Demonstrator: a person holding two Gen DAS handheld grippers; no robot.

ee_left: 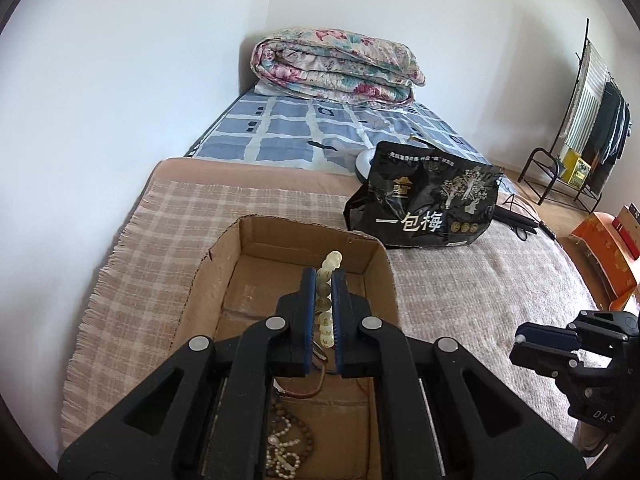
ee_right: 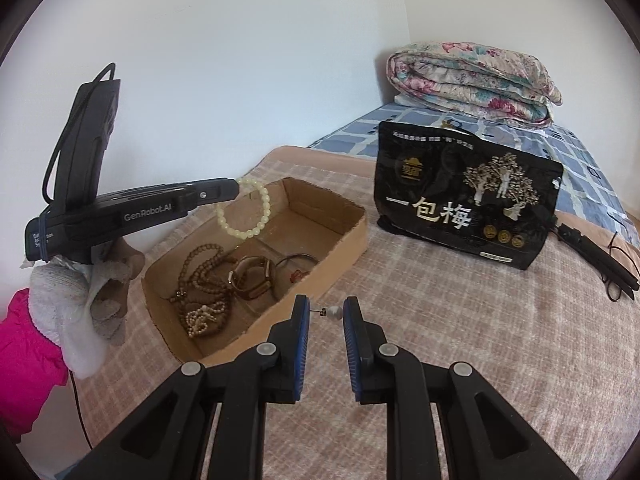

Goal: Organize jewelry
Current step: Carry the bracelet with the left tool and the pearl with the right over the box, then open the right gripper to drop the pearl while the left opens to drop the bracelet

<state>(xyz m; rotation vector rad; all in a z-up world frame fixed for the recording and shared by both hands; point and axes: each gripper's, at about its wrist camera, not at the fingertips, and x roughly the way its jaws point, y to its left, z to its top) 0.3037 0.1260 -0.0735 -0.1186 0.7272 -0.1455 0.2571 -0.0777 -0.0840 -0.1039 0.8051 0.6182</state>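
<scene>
Looking along the left gripper (ee_left: 323,280), its blue pads (ee_left: 308,304) are clenched on a pale bead bracelet (ee_left: 326,300), which runs up between them above the open cardboard box (ee_left: 208,276) on the checked blanket (ee_left: 132,280). Low in the box lies a string of brown beads (ee_left: 296,436). A black snack bag (ee_left: 424,204) stands beyond, and the right gripper (ee_left: 524,340) shows at the right edge.

From the right wrist, the right gripper (ee_right: 326,312) grasps a small pearl earring (ee_right: 334,312) by its post and pearl, just outside the box's (ee_right: 352,236) near wall. Over the box the left gripper (ee_right: 236,188) dangles the bracelet (ee_right: 246,212), a gloved hand (ee_right: 76,296) behind it. Inside rest brown beads (ee_right: 204,276) and a watch (ee_right: 250,276).
</scene>
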